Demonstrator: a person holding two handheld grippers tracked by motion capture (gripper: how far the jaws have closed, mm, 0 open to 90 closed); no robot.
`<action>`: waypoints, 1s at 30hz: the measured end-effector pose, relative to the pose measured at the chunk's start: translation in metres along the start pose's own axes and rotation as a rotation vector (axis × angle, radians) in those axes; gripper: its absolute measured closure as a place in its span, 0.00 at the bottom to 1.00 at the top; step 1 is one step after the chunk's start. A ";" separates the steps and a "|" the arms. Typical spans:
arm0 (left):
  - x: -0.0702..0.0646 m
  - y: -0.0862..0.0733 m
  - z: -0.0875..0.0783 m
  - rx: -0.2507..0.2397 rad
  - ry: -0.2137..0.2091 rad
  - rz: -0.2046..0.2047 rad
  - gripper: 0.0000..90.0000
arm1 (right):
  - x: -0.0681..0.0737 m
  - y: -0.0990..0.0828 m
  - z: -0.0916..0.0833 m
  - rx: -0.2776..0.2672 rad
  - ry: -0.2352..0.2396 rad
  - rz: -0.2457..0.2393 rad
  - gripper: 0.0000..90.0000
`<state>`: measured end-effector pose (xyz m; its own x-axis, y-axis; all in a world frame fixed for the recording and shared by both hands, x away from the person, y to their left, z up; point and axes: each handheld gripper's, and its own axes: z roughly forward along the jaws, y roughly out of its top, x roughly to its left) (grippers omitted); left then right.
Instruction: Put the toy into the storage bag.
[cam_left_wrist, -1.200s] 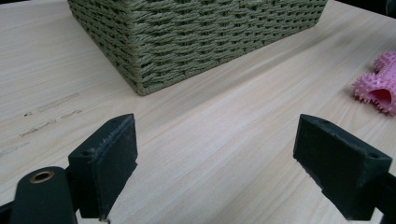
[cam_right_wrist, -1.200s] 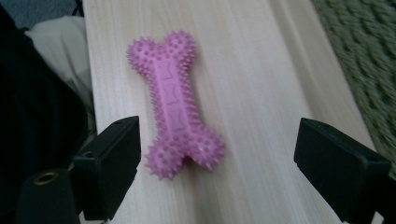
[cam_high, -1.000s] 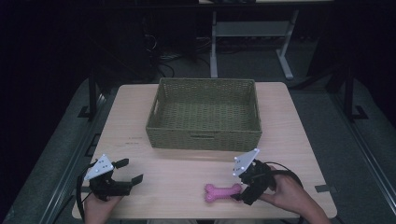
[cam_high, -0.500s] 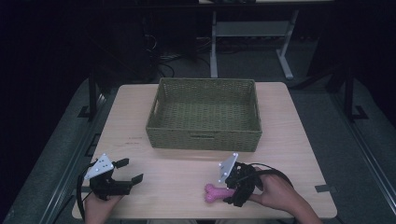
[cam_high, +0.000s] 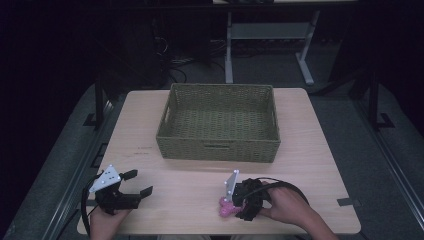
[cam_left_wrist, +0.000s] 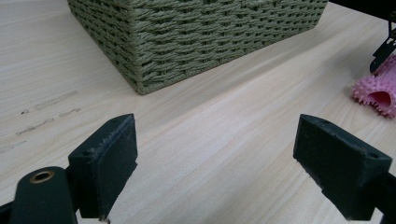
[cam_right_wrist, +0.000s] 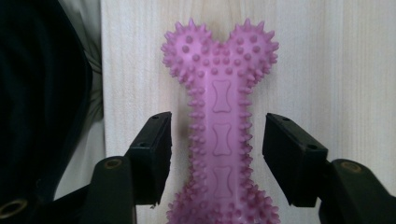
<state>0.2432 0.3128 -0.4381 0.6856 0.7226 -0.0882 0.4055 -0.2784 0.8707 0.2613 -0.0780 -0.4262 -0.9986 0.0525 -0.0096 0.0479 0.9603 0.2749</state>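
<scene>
- Pink spiky bone toy (cam_right_wrist: 219, 135) lies flat on the bench (cam_high: 320, 165), near its front edge, well apart from the basket (cam_high: 218, 150).
- Long axis runs along your right gripper (cam_right_wrist: 217, 154).
- Shaft sits btwn its fingers (cam_right_wrist: 152, 154), gaps both sides, not clamped.
- Your left gripper (cam_left_wrist: 219, 172): fingers wide, nothing btwn.

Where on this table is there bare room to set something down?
Bare tabletop lies between the left gripper and the pink bone toy, in front of the basket. Strips flank the basket. It is crowded around the right gripper straddling the toy.
</scene>
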 end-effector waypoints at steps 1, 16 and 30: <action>0.000 0.000 0.000 0.000 0.000 0.000 0.15 | 0.000 0.000 0.000 0.000 0.000 0.000 0.47; 0.001 -0.001 -0.002 -0.007 0.004 -0.009 0.15 | -0.003 0.010 0.008 0.091 0.015 -0.025 0.64; 0.005 -0.001 -0.004 -0.021 0.007 -0.020 0.15 | -0.032 0.017 -0.039 -0.027 0.047 0.029 0.65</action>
<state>0.2437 0.3194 -0.4379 0.6736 0.7320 -0.1024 0.4061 -0.2508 0.8787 0.2931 -0.0741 -0.3843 -0.9968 0.0667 0.0441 0.0769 0.9507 0.3005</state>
